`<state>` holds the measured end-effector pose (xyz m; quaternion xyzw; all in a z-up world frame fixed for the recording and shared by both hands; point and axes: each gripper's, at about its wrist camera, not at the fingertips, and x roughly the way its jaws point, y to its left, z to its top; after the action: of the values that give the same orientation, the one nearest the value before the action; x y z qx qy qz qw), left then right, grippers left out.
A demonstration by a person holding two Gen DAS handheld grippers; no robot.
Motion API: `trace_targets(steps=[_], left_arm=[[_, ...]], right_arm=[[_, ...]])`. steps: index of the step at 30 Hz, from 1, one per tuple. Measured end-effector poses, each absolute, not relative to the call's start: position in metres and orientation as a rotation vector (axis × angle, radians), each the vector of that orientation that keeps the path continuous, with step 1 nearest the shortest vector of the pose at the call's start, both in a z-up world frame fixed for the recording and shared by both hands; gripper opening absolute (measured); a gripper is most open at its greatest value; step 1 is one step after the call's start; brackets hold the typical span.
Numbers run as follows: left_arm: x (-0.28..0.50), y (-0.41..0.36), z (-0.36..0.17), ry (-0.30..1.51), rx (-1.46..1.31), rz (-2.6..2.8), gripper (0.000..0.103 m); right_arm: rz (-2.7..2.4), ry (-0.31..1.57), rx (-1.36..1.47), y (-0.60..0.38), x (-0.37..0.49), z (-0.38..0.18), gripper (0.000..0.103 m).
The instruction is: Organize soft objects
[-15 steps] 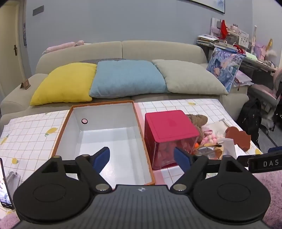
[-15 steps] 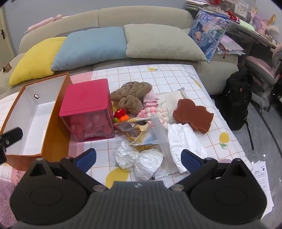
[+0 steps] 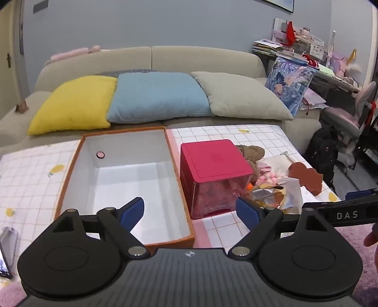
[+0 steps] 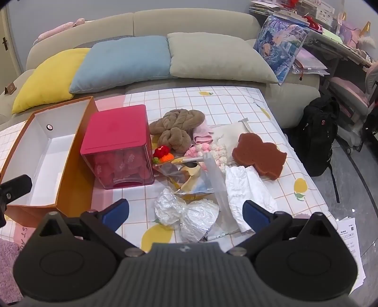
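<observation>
At twelve o'clock I see a beige sofa carrying a yellow pillow, a blue pillow and a grey pillow side by side. A black backpack sits on the floor at three o'clock, with loose papers at four o'clock.

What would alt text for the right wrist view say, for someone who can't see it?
An open hand-held gripper hovers over a checked table piled with soft things: brown yarn, a brown sponge, white cloth and crinkled plastic. Left of the pile stand a pink box and an orange bin.
</observation>
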<state>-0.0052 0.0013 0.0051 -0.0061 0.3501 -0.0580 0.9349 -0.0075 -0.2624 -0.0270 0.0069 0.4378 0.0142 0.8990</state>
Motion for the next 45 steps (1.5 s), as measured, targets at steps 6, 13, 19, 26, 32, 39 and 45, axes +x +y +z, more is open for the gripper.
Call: trace_targets(steps=[6,13,19,26,32,39,45], left_arm=[[-0.009,0.001,0.006,0.673,0.010,-0.098,0.102],[-0.005,0.007,0.004,0.702,-0.023,-0.084,0.100],[-0.005,0.006,0.002,0.721,-0.024,-0.095,0.099],[-0.003,0.006,0.000,0.737,-0.022,-0.090,0.099],[-0.002,0.007,-0.001,0.744,-0.029,-0.086,0.099],[-0.003,0.007,-0.002,0.751,-0.027,-0.088,0.099],[-0.003,0.007,-0.003,0.756,-0.029,-0.087,0.099]], right_arm=[[0.027,0.906,0.007,-0.262,-0.008,-0.028,0.100],[0.028,0.905,-0.003,-0.262,-0.009,-0.030,0.100],[0.019,0.920,-0.013,-0.260,-0.008,-0.032,0.100],[0.022,0.927,-0.017,-0.258,-0.007,-0.033,0.100],[0.026,0.936,-0.029,-0.255,-0.006,-0.034,0.100],[0.021,0.944,-0.043,-0.254,-0.005,-0.035,0.100],[0.026,0.942,-0.039,-0.253,-0.006,-0.035,0.100]])
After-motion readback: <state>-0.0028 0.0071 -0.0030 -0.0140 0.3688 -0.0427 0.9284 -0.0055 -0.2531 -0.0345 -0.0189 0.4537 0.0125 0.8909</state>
